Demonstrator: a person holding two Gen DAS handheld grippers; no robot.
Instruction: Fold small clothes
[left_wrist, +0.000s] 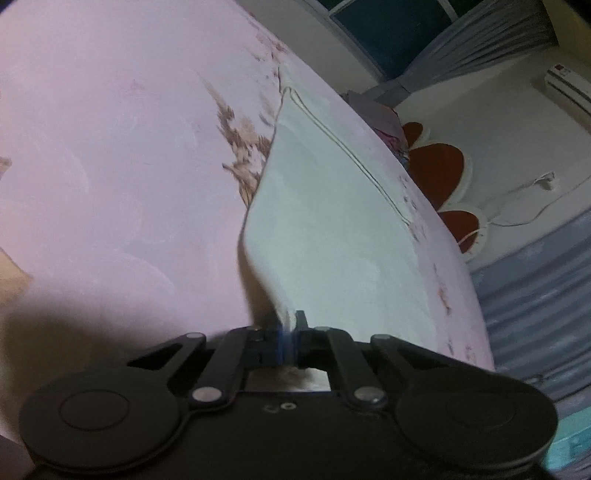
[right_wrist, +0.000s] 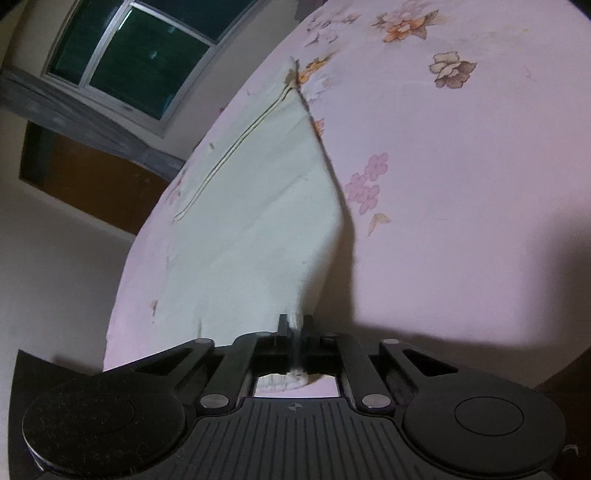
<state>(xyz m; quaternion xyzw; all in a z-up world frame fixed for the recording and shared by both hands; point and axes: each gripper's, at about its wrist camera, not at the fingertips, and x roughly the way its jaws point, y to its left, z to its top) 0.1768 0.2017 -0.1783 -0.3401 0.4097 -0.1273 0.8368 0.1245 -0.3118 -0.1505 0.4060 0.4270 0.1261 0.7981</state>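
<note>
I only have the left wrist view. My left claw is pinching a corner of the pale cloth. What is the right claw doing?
Observer: The right claw is shut on another corner of the pale cloth, lifting it off the bedsheet.
Operator: Anything printed on the sheet on that side?
Observer: Orange, brown and pink flowers, beyond the cloth's raised edge.
Operator: What is past the bed there?
Observer: A dark window above a brown panel.
</note>
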